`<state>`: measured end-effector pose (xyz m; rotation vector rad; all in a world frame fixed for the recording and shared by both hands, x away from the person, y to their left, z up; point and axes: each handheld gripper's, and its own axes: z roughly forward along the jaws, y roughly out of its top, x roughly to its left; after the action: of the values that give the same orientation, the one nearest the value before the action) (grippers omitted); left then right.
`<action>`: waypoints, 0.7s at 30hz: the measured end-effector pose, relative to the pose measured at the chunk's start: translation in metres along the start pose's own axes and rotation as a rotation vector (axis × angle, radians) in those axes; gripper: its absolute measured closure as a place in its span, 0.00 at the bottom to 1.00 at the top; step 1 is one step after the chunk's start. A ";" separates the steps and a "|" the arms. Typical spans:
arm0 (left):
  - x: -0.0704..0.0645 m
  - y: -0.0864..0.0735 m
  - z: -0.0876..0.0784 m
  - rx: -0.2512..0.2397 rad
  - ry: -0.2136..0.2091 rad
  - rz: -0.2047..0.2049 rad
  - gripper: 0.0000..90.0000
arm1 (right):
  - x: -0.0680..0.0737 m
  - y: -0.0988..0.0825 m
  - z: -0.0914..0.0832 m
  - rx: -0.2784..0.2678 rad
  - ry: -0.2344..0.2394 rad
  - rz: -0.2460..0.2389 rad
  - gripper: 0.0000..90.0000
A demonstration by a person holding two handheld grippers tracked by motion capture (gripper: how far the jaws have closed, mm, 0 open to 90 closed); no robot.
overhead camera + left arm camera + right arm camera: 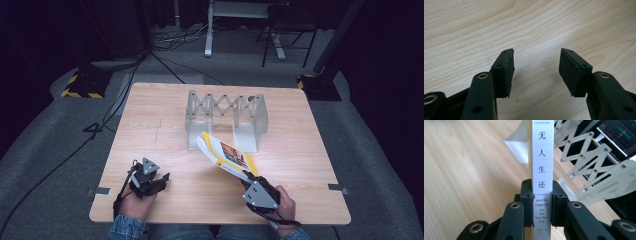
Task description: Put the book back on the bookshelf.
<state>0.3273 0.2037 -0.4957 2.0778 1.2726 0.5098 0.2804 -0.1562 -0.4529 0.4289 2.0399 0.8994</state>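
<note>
Wooden table [150,130], book [227,156] lifted at lower right of centre.
Right gripper [248,181] clamps its spine; left gripper [159,181] hangs wide, empty. Lift done; slotting into the rack [226,115] above remains.

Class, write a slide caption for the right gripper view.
Right gripper clamps a book by its spine beside the expandable metal bookend.
</note>
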 end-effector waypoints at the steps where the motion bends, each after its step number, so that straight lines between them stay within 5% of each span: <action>1: 0.000 0.000 0.001 0.009 0.006 0.000 0.52 | -0.003 0.001 -0.001 -0.008 0.004 0.020 0.85; 12: 0.001 -0.001 0.006 -0.008 -0.010 -0.011 0.50 | -0.025 0.007 -0.014 -0.064 -0.028 0.125 0.85; 21: 0.000 -0.002 0.007 -0.024 -0.011 -0.010 0.48 | -0.035 0.017 -0.019 -0.099 -0.062 0.137 0.85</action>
<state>0.3302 0.2025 -0.5026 2.0508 1.2644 0.5053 0.2851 -0.1732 -0.4130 0.5403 1.9188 1.0516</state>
